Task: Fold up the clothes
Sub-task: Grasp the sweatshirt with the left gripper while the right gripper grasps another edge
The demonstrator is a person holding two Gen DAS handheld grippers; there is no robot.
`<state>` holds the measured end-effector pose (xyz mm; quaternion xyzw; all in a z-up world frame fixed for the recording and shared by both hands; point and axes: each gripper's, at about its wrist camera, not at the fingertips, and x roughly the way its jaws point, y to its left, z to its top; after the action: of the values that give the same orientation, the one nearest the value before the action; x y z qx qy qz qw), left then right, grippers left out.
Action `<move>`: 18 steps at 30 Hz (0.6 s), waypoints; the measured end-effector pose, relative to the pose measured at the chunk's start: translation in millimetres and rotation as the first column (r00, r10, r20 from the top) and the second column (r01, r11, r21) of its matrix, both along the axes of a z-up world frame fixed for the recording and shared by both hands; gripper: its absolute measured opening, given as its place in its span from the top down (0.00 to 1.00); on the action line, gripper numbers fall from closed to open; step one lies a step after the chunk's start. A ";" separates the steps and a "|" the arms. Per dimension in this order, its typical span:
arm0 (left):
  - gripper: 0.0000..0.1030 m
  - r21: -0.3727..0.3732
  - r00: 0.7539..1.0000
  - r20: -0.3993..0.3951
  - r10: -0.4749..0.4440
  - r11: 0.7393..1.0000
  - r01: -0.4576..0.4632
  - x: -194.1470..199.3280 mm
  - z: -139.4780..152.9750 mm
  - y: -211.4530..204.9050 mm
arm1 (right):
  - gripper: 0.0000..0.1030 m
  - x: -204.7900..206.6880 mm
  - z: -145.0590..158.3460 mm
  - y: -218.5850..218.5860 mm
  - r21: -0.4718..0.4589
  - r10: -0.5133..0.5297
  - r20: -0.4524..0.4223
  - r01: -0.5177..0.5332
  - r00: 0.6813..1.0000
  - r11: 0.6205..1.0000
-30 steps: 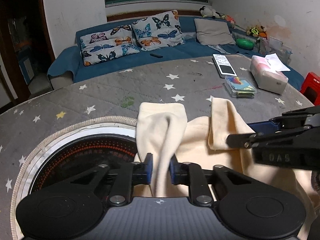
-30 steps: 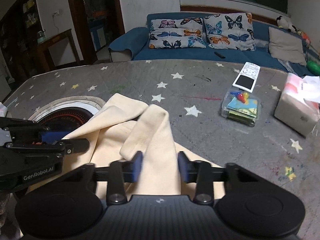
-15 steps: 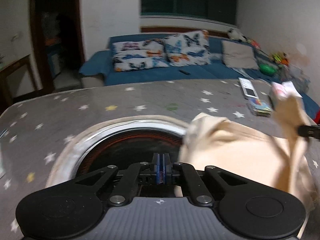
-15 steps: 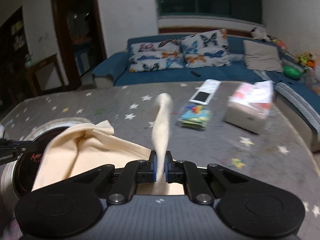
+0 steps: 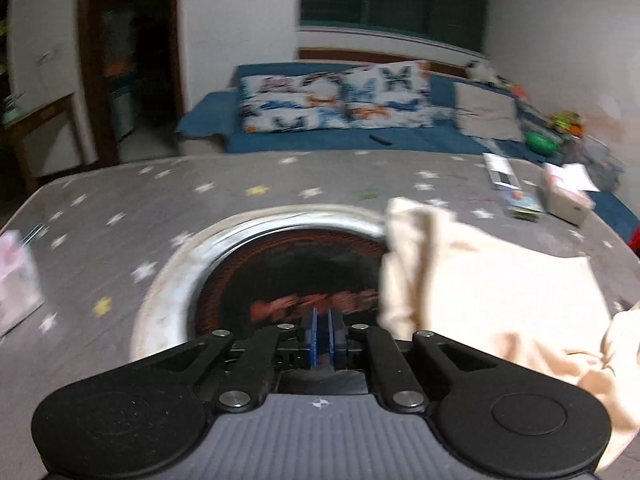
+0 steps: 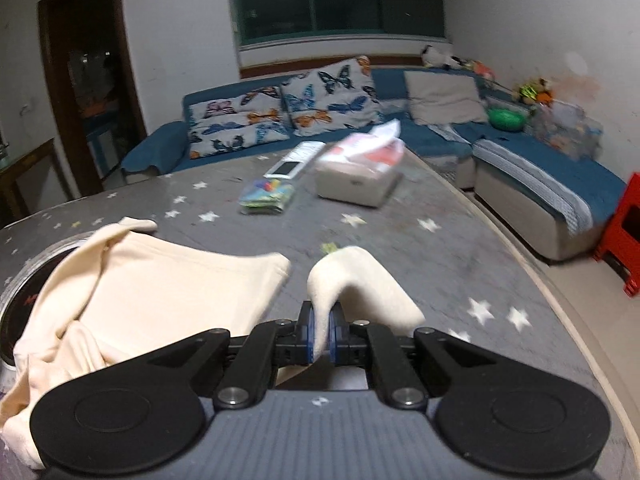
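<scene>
Cream-coloured soft cotton garment (image 6: 168,280) is mid-spread: right gripper (image 6: 321,334) pinches one corner; left gripper (image 5: 321,334) sits clamped empty. Next, pull taut, lay flat.

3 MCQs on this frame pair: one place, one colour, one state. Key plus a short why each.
1. The tissue box sits: A) on the sofa B) on the star-print table C) on the floor
2. The garment is: A) cream B) navy C) red
3. The right gripper is: A) open above the cloth B) shut on a fold of the garment C) holding the remote

B: the box rests on the grey starred surface.
A: pale cream fabric.
B: blue pads pinch a raised fold.
</scene>
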<state>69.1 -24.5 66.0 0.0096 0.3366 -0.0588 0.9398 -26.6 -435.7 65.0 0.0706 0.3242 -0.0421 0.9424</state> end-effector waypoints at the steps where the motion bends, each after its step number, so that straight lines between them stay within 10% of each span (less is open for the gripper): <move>1: 0.85 0.009 1.000 0.006 -0.024 1.000 0.024 4.0 0.4 -10.4 | 0.94 -3.1 -1.8 -3.0 0.005 -0.010 -0.005 0.010 1.000 1.000; 4: 0.56 0.044 0.997 0.015 -0.070 0.997 0.069 20.9 -1.6 -42.1 | 0.94 -10.2 -8.5 -9.3 0.018 -0.034 -0.019 0.034 0.999 0.999; 11: 0.54 0.121 0.992 -0.014 -0.122 0.985 0.123 75.6 -21.5 -89.6 | 0.94 -17.9 -21.6 -15.9 0.042 -0.058 -0.042 0.060 0.997 0.997; 15: 0.93 0.136 0.989 -0.057 -0.135 0.981 0.142 90.8 -38.2 -90.5 | 0.94 -18.8 -23.7 -17.1 0.044 -0.056 -0.046 0.058 0.997 0.997; 18: 0.96 0.121 0.994 -0.020 -0.109 0.986 0.111 80.3 -36.3 -77.0 | 0.94 -19.3 -24.2 -17.7 0.040 -0.055 -0.046 0.057 0.997 0.998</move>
<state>149.4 -101.4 29.7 0.0852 0.3445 -0.0900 0.9306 -46.0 -453.4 40.8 0.0982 0.3440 -0.0633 0.9317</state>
